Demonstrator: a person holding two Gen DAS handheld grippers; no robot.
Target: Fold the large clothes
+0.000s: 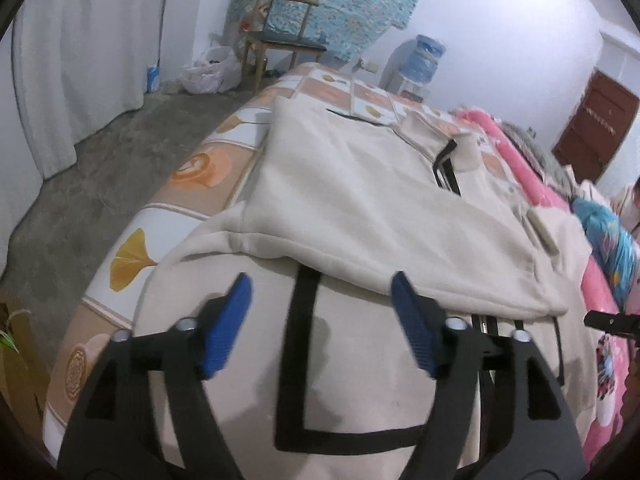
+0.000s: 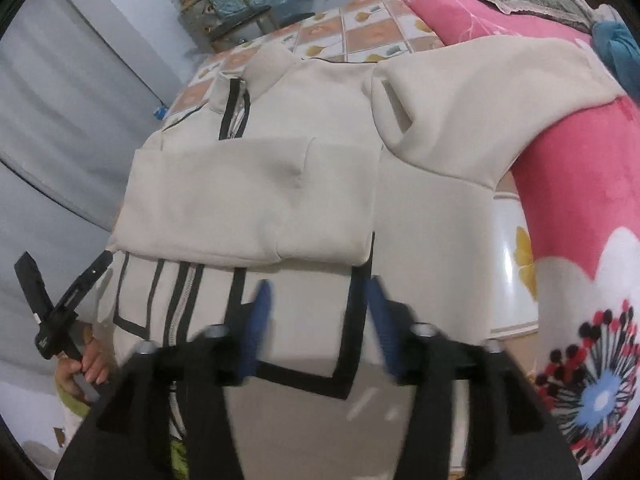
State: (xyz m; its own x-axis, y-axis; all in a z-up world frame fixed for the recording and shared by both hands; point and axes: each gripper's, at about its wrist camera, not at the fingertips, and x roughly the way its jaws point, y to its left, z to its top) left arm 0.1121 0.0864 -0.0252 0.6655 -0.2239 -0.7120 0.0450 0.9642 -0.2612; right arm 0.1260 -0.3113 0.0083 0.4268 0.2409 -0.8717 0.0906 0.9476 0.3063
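Over on the left, the left hand-held gripper [image 1: 322, 286] hangs above the near part of the cream jacket [image 1: 360, 184] with its blue pads spread wide, nothing between them. The jacket lies flat on the bed [image 1: 192, 168] with the patterned sheet, black trim and a zipper down the front, one sleeve [image 2: 248, 200] folded across the chest. Further right, the right hand-held gripper [image 2: 320, 296] is over the jacket's lower front, pads apart too, gripping nothing. The other sleeve [image 2: 480, 112] flops onto the pink blanket [image 2: 580, 200] at the right.
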